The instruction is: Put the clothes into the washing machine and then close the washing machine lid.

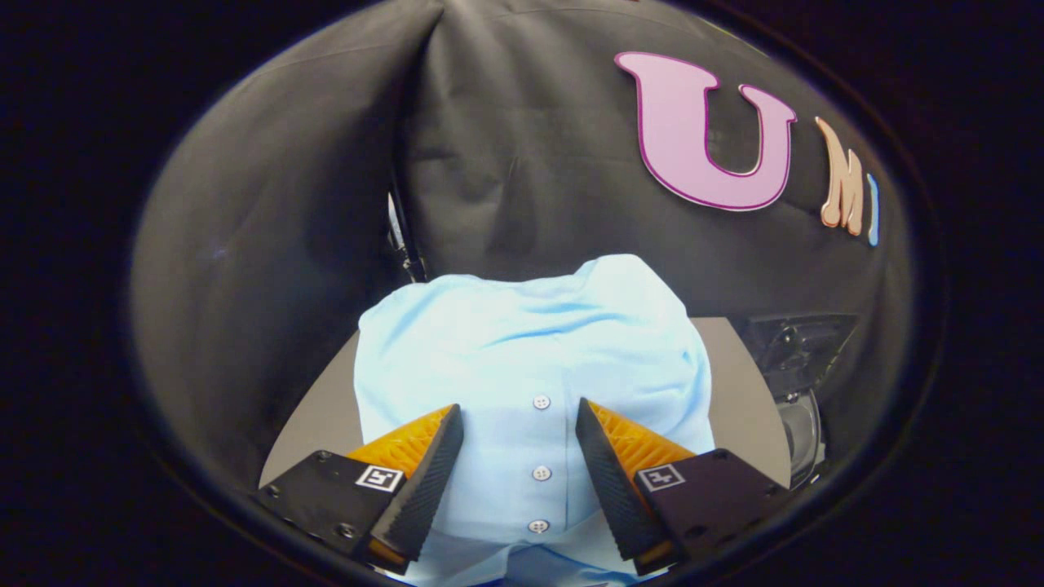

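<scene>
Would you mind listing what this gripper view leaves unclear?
- Washer: mostly behind the shirt; lid state unreadable.
- Table: largely covered by the shirt.
- Shirt's near hem: cut off below the open tool.
- Whether the fingers touch the shirt: unclear.

Legible text: none. Square coded marker tags on gripper finger mounts, one per side; patterns only, no letters or numbers. Fingers spread apart.
</scene>
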